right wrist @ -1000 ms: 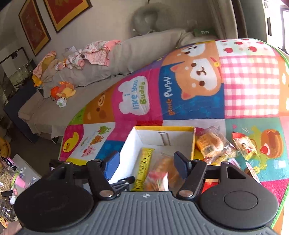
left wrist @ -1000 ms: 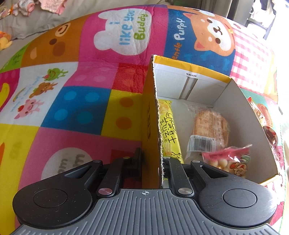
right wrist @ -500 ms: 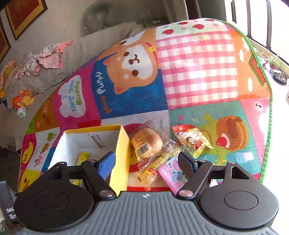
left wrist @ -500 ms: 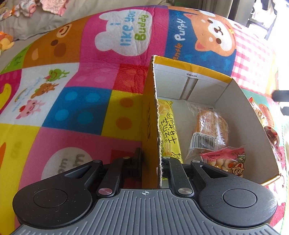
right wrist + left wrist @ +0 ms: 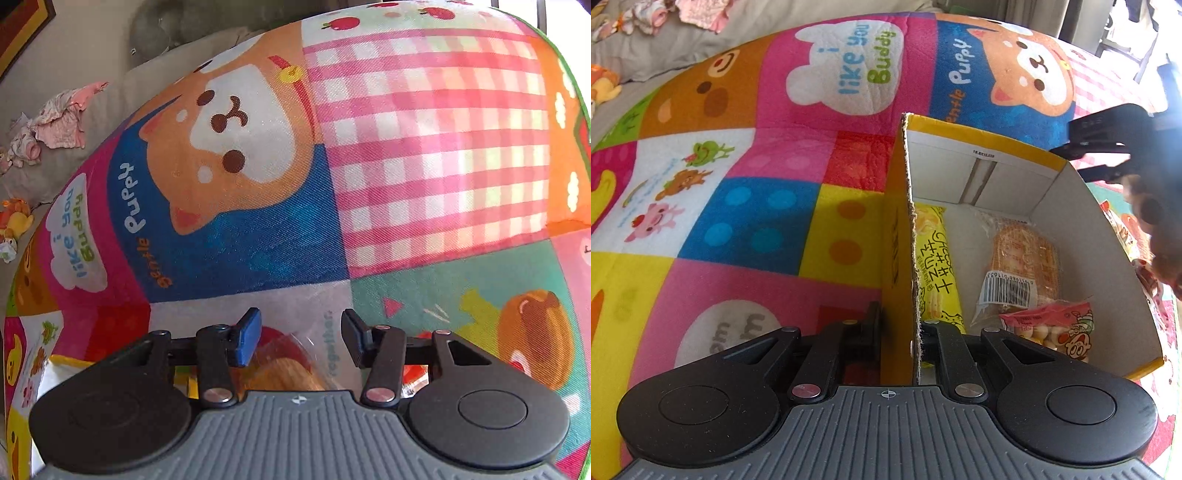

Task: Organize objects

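Yellow cardboard box [image 5: 1082, 236] — white inside, snack packets [image 5: 1019, 266] within

Play mat [image 5: 746, 206]: patchwork of pink, blue, yellow, orange, white squares; pink-white gingham panel [image 5: 436, 147]; orange-white puppy on blue [image 5: 229, 147].
Box [image 5: 1082, 236]: yellow outside, white inside.
Long packet [image 5: 936, 266]: yellow, black lettering.
Near packet [image 5: 1052, 328]: red, cartoon print.
Right gripper pads [image 5: 249, 336]: blue.
Gripper bodies: black, grey ribbed.

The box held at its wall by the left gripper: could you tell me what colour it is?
The box is yellow outside and white inside, clearest in the left wrist view.
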A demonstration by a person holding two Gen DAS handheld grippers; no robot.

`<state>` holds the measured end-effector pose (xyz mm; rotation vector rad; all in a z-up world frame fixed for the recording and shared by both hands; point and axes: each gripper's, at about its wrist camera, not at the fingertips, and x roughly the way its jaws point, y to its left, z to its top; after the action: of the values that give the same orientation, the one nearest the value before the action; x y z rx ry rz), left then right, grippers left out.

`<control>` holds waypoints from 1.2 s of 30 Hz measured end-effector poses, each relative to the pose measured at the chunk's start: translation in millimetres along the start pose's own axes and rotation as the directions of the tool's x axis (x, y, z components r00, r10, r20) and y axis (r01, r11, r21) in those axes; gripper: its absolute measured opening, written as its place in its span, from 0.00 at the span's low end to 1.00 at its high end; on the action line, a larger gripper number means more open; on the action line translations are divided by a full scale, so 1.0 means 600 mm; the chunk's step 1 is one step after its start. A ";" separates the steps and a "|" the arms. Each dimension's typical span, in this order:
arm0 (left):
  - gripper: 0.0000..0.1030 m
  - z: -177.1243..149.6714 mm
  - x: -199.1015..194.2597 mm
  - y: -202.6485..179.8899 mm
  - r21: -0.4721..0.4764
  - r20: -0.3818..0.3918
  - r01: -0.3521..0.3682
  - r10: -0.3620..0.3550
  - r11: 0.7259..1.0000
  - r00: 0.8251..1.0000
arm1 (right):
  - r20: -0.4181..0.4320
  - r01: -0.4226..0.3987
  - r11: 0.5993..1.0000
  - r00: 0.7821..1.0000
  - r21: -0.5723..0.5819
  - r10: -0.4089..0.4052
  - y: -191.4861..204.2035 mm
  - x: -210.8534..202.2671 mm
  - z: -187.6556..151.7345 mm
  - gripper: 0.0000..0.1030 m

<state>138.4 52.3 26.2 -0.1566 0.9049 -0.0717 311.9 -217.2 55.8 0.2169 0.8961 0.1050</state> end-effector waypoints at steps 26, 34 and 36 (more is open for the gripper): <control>0.13 -0.004 -0.002 0.006 -0.012 0.010 0.012 -0.012 1.000 1.000 | -0.022 -0.130 0.991 0.991 -0.039 0.130 -0.120 -0.220 -0.106 0.51; 0.13 -0.005 -0.002 0.006 -0.016 0.011 0.013 -0.013 1.000 1.000 | 0.017 0.054 0.988 0.998 0.144 -0.057 -0.239 -0.164 -0.068 0.57; 0.13 -0.005 -0.002 0.006 -0.015 0.011 0.012 -0.012 1.000 1.000 | -0.006 0.050 0.981 0.999 0.186 -0.050 -0.250 -0.127 -0.069 0.57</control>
<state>135.5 55.5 24.8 -0.1762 0.8940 -0.0753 231.9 -371.0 54.3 0.3679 0.9130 -0.0256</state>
